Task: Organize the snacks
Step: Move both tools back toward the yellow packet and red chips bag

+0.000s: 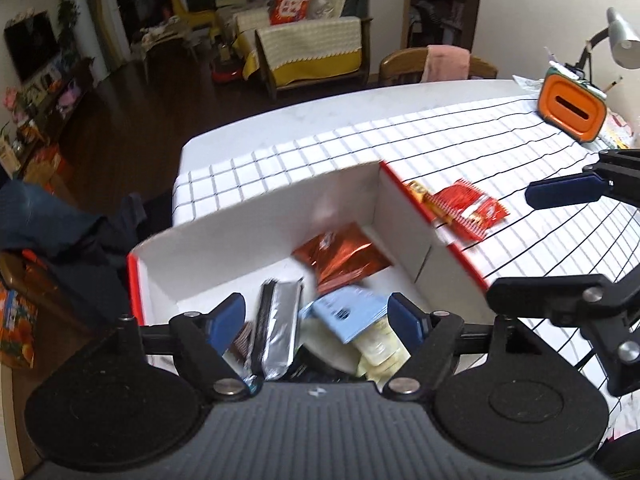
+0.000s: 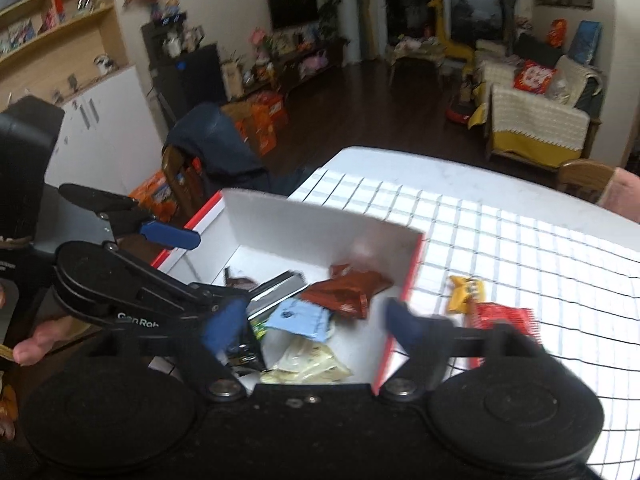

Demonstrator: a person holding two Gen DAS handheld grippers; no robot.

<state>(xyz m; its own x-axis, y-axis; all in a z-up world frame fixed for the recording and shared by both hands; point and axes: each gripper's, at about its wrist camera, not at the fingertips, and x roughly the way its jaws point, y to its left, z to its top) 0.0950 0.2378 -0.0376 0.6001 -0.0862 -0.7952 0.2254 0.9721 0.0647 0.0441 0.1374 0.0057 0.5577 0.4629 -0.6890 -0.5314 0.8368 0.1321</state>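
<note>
Both my grippers hang over the white box [image 1: 256,220] with the red rim, and neither holds anything. My left gripper [image 1: 316,318] has its jaws spread wide, with only the loose packets below the gap. My right gripper [image 2: 310,322] is likewise wide open and empty, above the box's right side.

Nearest me in the box lie a pale cream pouch [image 2: 306,364], a silver foil bar [image 1: 276,332] and a light blue packet [image 1: 348,312]. Further in sits a copper-red foil packet [image 1: 344,258]. All look light, crinkly and slippery; I judge they will slide and fold if pinched at the middle.

Beyond the box's right wall, on the checked tabletop [image 1: 460,140], two snacks are not yet in: a yellow-orange wrapper [image 2: 466,292] and, touching it, a red packet [image 1: 468,208] with crimped edges. I would take the red one by its flat crimped seam, which looks stiffest, and grip gently so the contents do not crush. An orange container [image 1: 570,110] stands far off.
</note>
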